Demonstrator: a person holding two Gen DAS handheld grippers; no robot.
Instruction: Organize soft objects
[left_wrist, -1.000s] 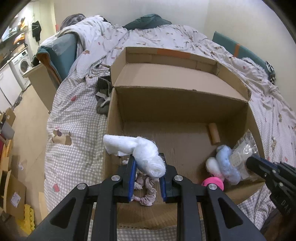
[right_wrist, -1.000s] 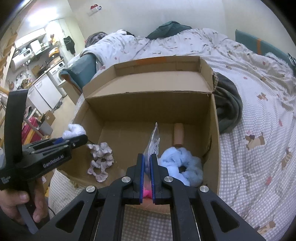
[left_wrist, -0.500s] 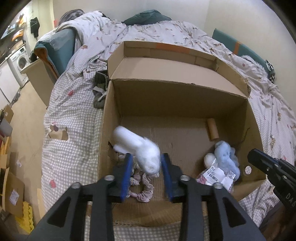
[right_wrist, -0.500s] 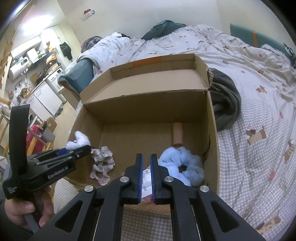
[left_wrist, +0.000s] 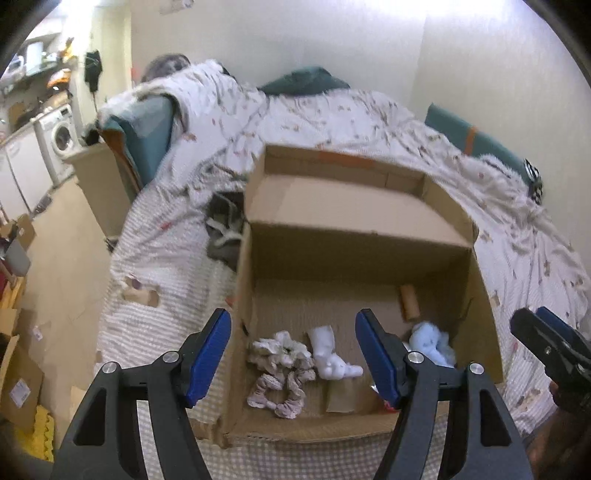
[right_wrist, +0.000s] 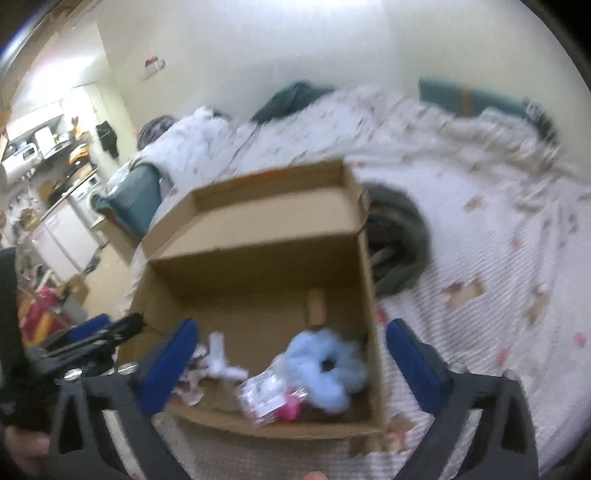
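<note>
An open cardboard box (left_wrist: 362, 254) (right_wrist: 258, 266) sits on the bed. On its floor lie a white sock (left_wrist: 330, 354) (right_wrist: 221, 363), a pinkish-grey scrunchie (left_wrist: 280, 369), a fluffy light-blue scrunchie (left_wrist: 430, 341) (right_wrist: 325, 365), a clear plastic packet (right_wrist: 264, 397) with something pink (right_wrist: 288, 410), and a cardboard tube (left_wrist: 409, 302) (right_wrist: 316, 308). My left gripper (left_wrist: 293, 354) hangs above the box's near edge, jaws opening, nothing between them. Above the near right corner is my right gripper (right_wrist: 291, 363), jaws opening wide and empty. The right wrist view is blurred.
The bed is covered by a patterned duvet (left_wrist: 332, 122) and a checked sheet (left_wrist: 162, 295). Dark clothing lies left of the box (left_wrist: 225, 232) and right of it (right_wrist: 399, 243). A wooden cabinet (left_wrist: 99, 184) and a washing machine (left_wrist: 61, 138) stand beyond the bed's left side.
My left gripper opened and the white sock fell into the box beside the pinkish scrunchie. My right gripper let go of the plastic packet, which now lies in the box. Both grippers rose.
</note>
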